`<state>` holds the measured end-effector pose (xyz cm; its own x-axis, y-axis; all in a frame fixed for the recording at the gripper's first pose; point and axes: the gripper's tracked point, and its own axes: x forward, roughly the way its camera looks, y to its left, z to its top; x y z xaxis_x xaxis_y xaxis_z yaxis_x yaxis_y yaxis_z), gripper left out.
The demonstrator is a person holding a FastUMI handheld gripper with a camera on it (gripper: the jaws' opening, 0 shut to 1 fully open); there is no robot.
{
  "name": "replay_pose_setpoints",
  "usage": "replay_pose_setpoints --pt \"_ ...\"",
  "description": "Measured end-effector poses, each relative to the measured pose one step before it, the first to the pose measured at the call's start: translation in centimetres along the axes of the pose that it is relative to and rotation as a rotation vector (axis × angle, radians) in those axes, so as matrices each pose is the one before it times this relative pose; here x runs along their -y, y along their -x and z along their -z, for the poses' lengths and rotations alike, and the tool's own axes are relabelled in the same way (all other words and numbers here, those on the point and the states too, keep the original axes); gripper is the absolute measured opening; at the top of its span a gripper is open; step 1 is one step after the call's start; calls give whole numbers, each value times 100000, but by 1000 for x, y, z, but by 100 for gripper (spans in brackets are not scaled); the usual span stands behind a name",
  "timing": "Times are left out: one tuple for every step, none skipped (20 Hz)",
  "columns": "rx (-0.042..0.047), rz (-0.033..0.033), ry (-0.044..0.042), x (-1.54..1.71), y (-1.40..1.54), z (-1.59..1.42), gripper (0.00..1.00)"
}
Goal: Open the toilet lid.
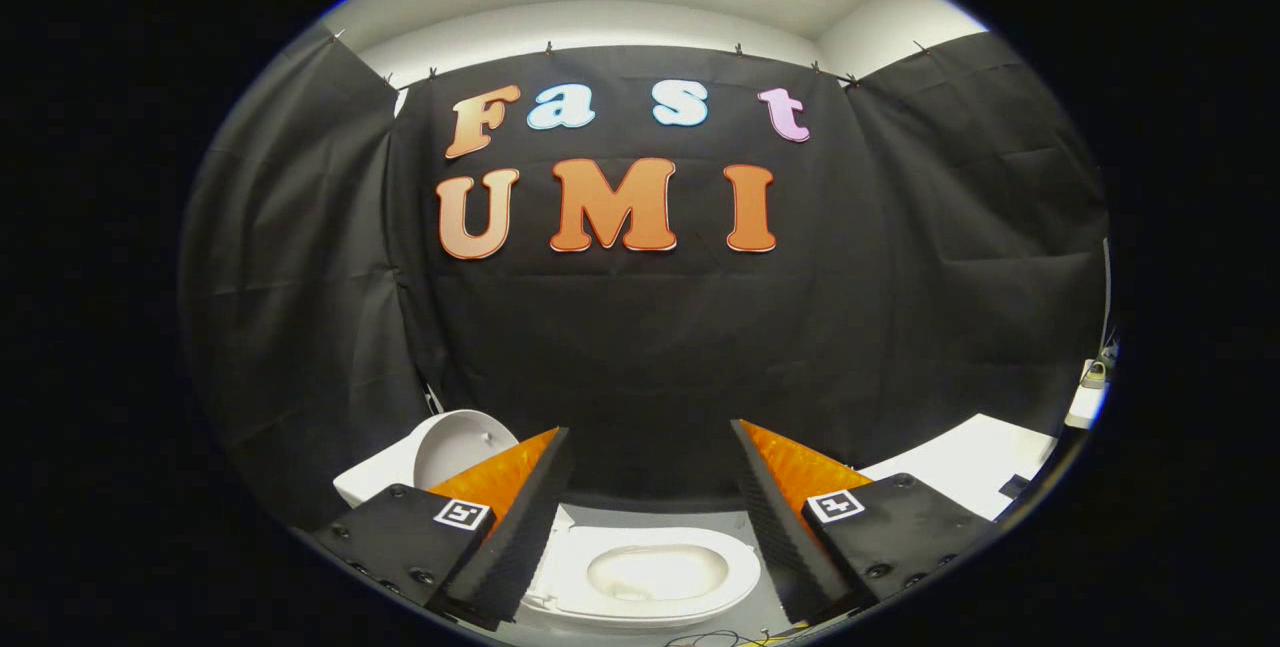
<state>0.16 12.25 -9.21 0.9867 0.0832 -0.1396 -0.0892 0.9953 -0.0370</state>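
The gripper (650,442) has its two fingers spread wide apart and they hold nothing. Between the fingers and below them is the white toilet bowl (650,577), with the seat ring down and the bowl uncovered. The toilet lid (462,445) stands raised behind the left finger. Right of the toilet is a white surface (975,467). Behind the toilet hangs the black cloth wall (650,347), and under the toilet is a grey floor (650,515).

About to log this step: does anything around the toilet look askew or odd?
Nothing is broken or spilled. The lid is already up, but it sits left of the bowl, behind the left finger, not behind it, which looks odd. Loose wires lie on the floor in front. The gripper hangs open, holding nothing.
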Motion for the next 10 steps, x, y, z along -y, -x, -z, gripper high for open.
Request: replay_pose_setpoints --pt "217 -16 7 89 -58 -148 99" --pt "76 2 23 3 58 19 99" --pt "-84 -74 -38 44 41 77 99" --pt "-56 -7 -167 -19 24 -48 99" --pt "-100 -29 -189 69 -3 88 99" --pt "-52 -89 -213 -40 -27 91 99" --pt "-172 -67 -139 31 0 133 99" --pt "-166 30 -52 7 22 59 99" --pt "-82 37 -41 -2 -63 48 99" --pt "-75 109 -44 -14 85 80 99"
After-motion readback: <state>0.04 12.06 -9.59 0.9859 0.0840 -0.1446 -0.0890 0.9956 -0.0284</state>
